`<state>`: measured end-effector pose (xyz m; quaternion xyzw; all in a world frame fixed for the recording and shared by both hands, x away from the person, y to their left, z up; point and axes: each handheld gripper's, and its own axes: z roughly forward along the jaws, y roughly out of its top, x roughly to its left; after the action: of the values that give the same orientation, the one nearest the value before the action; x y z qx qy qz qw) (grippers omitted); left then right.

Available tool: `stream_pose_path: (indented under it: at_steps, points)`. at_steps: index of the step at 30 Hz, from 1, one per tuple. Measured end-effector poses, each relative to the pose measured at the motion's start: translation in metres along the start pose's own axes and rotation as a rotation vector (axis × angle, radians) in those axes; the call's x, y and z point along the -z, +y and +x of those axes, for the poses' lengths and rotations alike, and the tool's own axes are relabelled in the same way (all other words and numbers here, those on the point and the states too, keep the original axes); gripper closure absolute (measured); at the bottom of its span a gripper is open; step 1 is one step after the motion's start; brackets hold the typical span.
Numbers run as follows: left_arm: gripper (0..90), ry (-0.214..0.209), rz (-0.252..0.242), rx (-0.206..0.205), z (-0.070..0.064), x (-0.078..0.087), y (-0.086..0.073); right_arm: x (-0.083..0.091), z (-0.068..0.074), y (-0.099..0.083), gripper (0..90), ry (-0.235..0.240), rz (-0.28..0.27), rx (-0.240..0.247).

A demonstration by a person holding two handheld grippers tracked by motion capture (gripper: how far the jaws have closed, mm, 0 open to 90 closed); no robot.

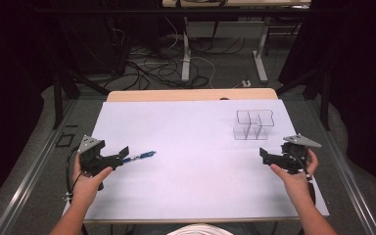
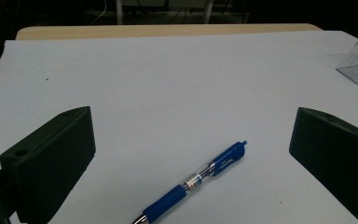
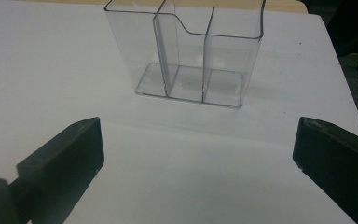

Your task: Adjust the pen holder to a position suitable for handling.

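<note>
The pen lay flat between the wide-open jaws of the left gripper, untouched. Light, stiff and likely slick, it seemed best pinched at its rubber grip.

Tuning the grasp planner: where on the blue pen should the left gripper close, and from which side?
Grip the pen on its blue rubber sleeve just below the clear mid-barrel, probably from above. It lies flat on the white table, slanted between the open fingers of the left gripper, so turn the wrist until the fingers close across the barrel. Avoid the clip end, where it widens.
</note>
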<state>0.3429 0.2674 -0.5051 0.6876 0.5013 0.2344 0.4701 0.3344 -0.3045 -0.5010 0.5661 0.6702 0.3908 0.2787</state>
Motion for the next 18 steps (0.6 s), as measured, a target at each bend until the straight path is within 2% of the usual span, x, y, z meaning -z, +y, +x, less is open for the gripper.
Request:
stream_pose_path:
  at_steps: [2, 4, 6, 9, 10, 13, 18]
  points:
    - [0.1, 0.008, -0.001, -0.016, 0.0, 0.0, -0.001, 0.0, -0.001, 0.001, 7.5, -0.009, -0.001, 0.018]
    - [0.1, 0.021, 0.002, -0.025, 0.0, 0.0, -0.002, -0.001, -0.001, 0.001, 8.4, -0.011, 0.0, 0.017]
    - [0.1, 0.024, 0.003, -0.019, 0.002, 0.0, -0.002, -0.001, -0.002, 0.001, 14.8, -0.014, -0.01, 0.026]
    - [0.1, 0.033, 0.012, -0.012, 0.003, -0.001, -0.002, -0.002, -0.003, 0.002, 15.2, -0.019, -0.012, 0.034]
    - [0.1, 0.026, 0.011, -0.014, 0.004, -0.001, -0.002, -0.004, -0.005, 0.002, 18.1, -0.019, -0.011, 0.042]
    - [0.1, 0.045, 0.009, -0.014, 0.004, -0.001, -0.002, -0.005, -0.006, 0.002, 22.9, -0.022, -0.019, 0.043]
    - [0.1, 0.049, -0.002, -0.001, 0.008, 0.003, -0.006, -0.005, -0.011, 0.005, 33.3, -0.036, -0.059, 0.074]
